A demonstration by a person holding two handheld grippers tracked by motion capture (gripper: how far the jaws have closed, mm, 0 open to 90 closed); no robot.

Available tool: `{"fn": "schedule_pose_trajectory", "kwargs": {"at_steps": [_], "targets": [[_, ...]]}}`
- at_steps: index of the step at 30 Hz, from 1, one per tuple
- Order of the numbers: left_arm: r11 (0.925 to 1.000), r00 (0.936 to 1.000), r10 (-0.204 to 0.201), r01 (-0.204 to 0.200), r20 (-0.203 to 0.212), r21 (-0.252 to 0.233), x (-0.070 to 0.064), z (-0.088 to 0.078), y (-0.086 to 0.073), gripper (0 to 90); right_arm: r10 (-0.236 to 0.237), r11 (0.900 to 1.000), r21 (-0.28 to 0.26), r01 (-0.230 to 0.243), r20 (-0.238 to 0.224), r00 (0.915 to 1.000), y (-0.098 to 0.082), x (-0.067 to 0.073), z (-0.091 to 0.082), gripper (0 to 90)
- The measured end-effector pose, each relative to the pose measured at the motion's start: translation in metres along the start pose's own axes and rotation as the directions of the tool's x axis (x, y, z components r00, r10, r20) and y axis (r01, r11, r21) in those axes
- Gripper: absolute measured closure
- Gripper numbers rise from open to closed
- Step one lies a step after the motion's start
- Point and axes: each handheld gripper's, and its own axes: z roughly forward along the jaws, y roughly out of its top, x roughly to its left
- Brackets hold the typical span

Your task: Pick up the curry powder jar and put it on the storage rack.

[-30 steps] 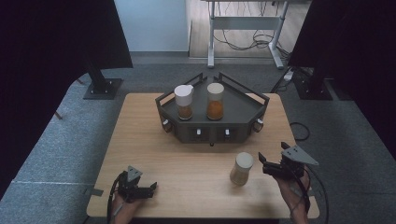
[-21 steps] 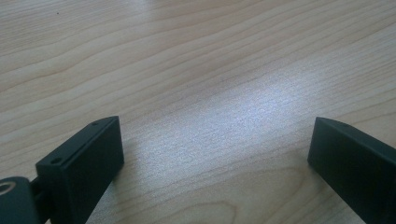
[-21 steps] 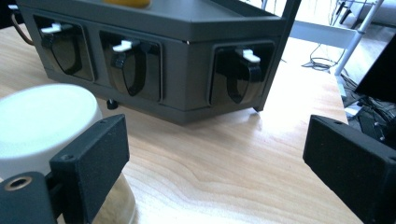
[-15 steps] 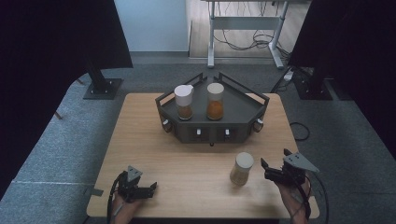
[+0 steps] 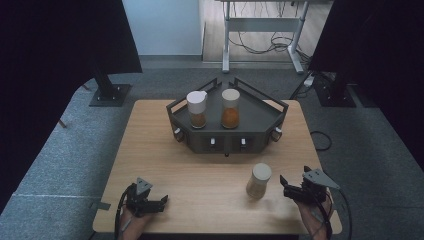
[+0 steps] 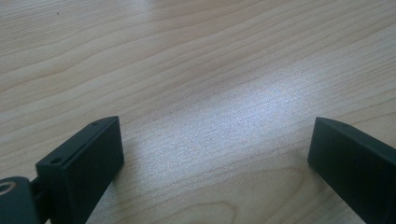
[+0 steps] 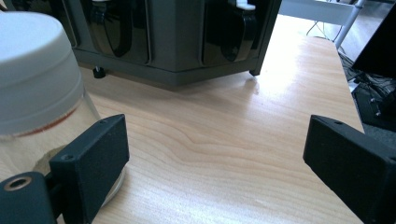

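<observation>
On the table's near edge, both grippers are waiting, jaws apart.
Right gripper (image 5: 292, 190) is sitting beside the loose jar (image 5: 259, 180); grasping it looks next.

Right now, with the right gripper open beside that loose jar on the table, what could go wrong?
1. The jar stands alone left of the right gripper, off to one side of its open jaws in the right gripper view; closing from here could clip its side and tip it.
2. A knocked jar might roll toward the near edge of the table.
3. The left gripper is too far off to steady it.
</observation>
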Motion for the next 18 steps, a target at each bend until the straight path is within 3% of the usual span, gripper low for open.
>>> {"fn": "schedule_pose_trajectory", "kwargs": {"at_steps": [18], "targets": [[1.0000, 1.0000, 0.001, -0.001, -0.001, 0.001, 0.000, 0.000, 0.000, 3.1, 0.030, 0.999, 0.033, -0.029, -0.001, 0.9996, -0.025, 0.000, 0.003, 6.1]]}}
